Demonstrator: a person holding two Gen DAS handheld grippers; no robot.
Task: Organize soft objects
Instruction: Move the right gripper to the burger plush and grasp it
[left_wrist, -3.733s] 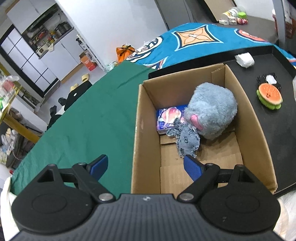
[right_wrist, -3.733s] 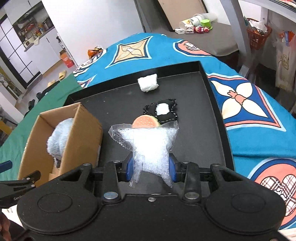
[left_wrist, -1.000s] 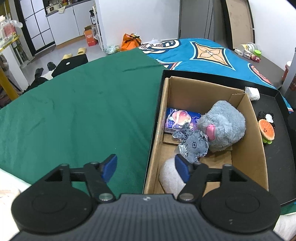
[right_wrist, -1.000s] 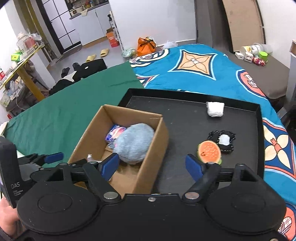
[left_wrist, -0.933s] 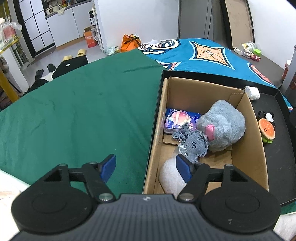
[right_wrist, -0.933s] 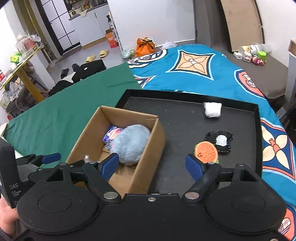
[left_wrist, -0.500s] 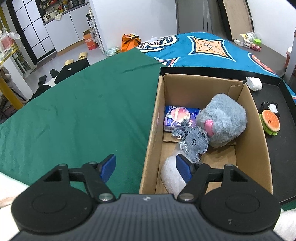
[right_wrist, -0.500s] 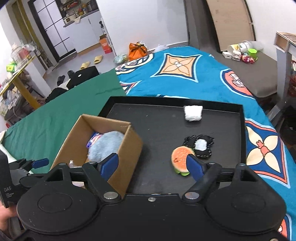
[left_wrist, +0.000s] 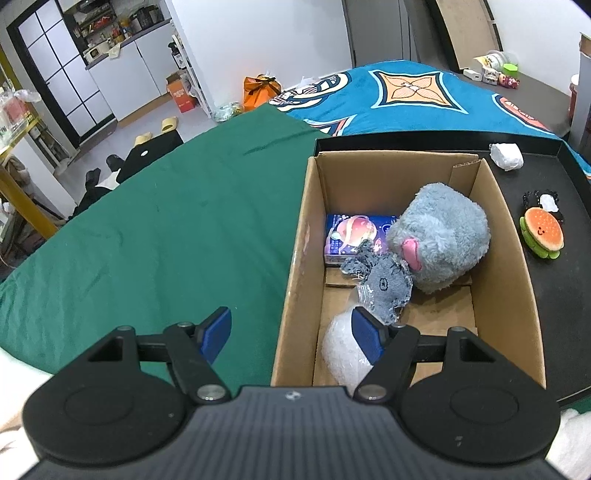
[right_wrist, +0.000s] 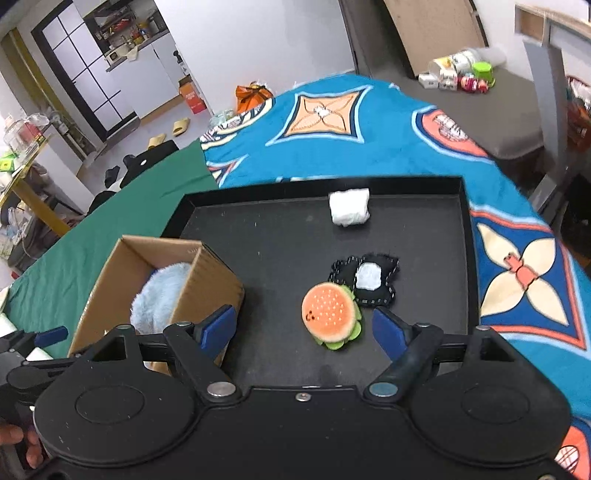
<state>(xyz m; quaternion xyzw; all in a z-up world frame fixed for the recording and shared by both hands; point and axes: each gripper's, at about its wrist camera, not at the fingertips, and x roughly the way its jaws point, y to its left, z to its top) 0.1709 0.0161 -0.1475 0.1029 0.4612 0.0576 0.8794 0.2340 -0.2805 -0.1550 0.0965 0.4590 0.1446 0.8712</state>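
Note:
A cardboard box stands on the left of a black tray. Inside it lie a grey plush, a denim scrap, a purple packet and a bubble-wrap bag. On the tray floor sit a burger plush, a black patch with a white centre and a white wad. My right gripper is open, hovering just in front of the burger plush. My left gripper is open over the box's near left wall.
The tray rests on a table covered by a green cloth and a blue patterned blanket. Beyond the table are the floor, cupboards, slippers and an orange bag. A hand shows at the lower left.
The bubble-wrap bag my right gripper held earlier now lies in the box. My right gripper has swung right and lower, from over the box toward the burger plush. The left gripper drifted slightly.

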